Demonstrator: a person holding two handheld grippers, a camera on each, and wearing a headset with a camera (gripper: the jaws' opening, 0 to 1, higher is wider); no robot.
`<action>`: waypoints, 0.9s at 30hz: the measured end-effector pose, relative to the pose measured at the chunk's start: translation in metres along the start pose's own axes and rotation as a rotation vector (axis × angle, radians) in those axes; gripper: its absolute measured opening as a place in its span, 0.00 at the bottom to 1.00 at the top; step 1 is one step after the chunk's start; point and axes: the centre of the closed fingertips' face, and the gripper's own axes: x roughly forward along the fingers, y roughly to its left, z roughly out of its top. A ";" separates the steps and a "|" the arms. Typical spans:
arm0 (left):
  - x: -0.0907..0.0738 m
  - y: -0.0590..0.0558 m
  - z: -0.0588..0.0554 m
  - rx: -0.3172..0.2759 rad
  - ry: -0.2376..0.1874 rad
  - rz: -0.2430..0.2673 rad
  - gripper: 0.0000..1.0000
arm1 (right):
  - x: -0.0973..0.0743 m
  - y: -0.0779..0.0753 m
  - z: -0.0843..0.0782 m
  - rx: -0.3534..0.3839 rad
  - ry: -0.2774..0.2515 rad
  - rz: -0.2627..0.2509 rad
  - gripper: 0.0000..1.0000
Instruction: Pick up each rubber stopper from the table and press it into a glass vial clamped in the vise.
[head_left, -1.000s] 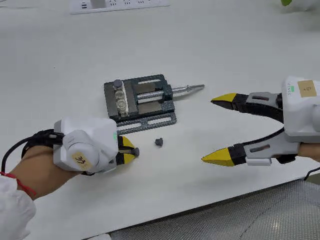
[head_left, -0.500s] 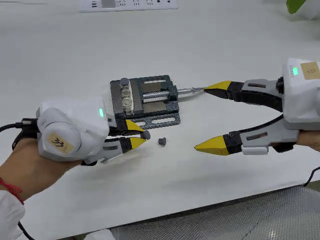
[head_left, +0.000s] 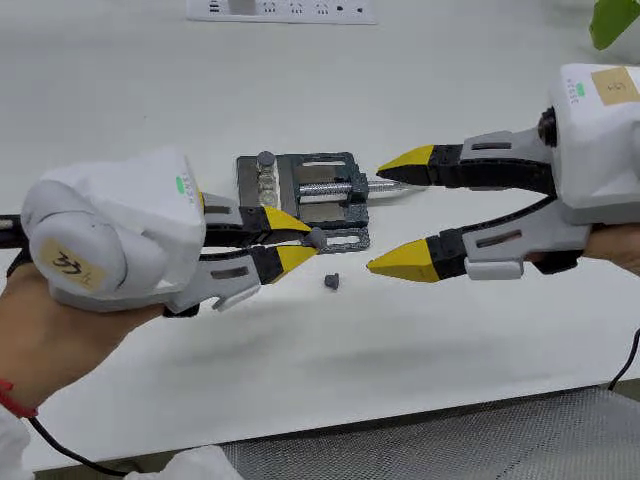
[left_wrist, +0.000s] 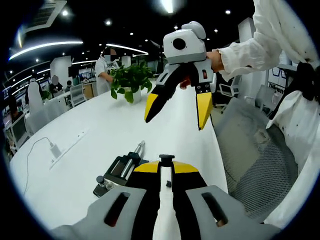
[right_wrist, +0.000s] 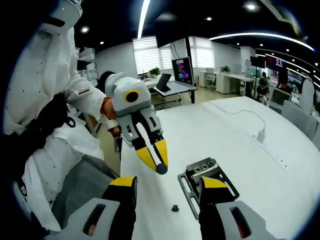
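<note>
My left gripper (head_left: 308, 240) is shut on a dark rubber stopper (head_left: 316, 238), held above the table just in front of the black vise (head_left: 320, 200). The vise clamps a row of glass vials (head_left: 267, 186); the far one carries a stopper (head_left: 265, 158). Another loose stopper (head_left: 331, 282) lies on the table in front of the vise. My right gripper (head_left: 380, 215) hangs open to the right of the vise, near its screw handle. In the right gripper view, the left gripper (right_wrist: 160, 167) with its stopper (right_wrist: 161, 169) hovers above the vise (right_wrist: 207, 175) and the loose stopper (right_wrist: 175, 208).
A white power strip (head_left: 280, 10) lies at the table's far edge, and a green plant (head_left: 615, 20) stands at the far right. A grey mesh chair (head_left: 450, 450) sits below the table's front edge. People sit at desks in the background (left_wrist: 107, 62).
My left gripper has risen off the table with the stopper and moved right, up to the vise. My right gripper has moved left toward the vise.
</note>
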 end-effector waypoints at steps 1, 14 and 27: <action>-0.001 -0.001 0.003 0.000 -0.009 0.004 0.04 | 0.001 0.001 0.003 -0.010 -0.003 0.006 0.45; -0.010 -0.005 0.021 -0.022 -0.075 0.021 0.04 | 0.011 0.015 0.015 -0.029 0.023 0.088 0.18; -0.012 -0.011 0.030 0.026 -0.086 -0.005 0.04 | 0.012 0.022 0.019 -0.034 0.028 0.132 0.11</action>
